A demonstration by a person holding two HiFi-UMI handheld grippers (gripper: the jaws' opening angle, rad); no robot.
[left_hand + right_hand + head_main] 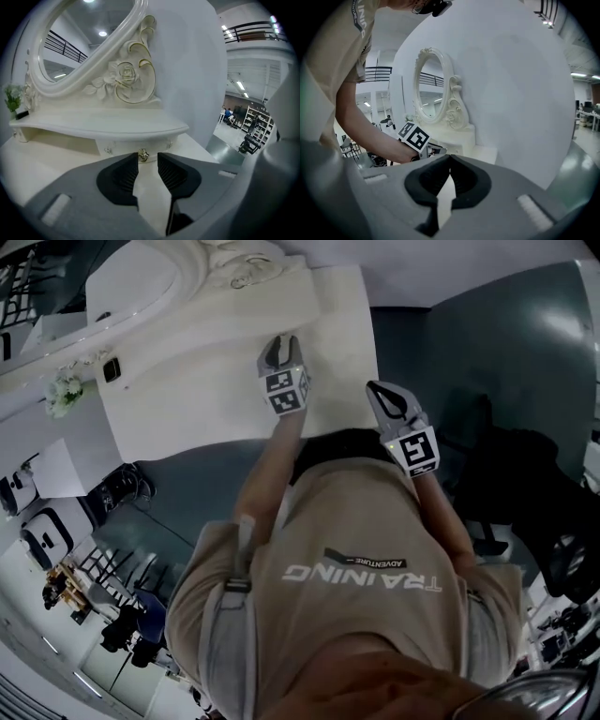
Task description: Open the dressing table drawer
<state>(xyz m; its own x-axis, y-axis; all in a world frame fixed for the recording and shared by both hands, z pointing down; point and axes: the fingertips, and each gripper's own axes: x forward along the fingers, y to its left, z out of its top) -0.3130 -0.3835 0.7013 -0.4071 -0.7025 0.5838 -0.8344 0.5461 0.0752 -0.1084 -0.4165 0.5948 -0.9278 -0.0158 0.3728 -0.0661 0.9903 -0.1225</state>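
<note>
Knob [143, 155], small and brass-coloured, sits at the centre of the drawer [121, 146] front, under the curved shelf below the mirror [79, 37]. Drawer looks closed, at the back of the tabletop [28, 161]. Left tool [147, 160] released, jaws parted, nothing pressed between the pads. Knob lies dead ahead on the line of the gap, just past the tips, possibly level with them; too foreshortened to say. Right tool [450, 161] clenched on nothing, well behind, off the tabletop's edge. Left is nearer. Likely next: ease forward, close on the knob, pull straight back.
</note>
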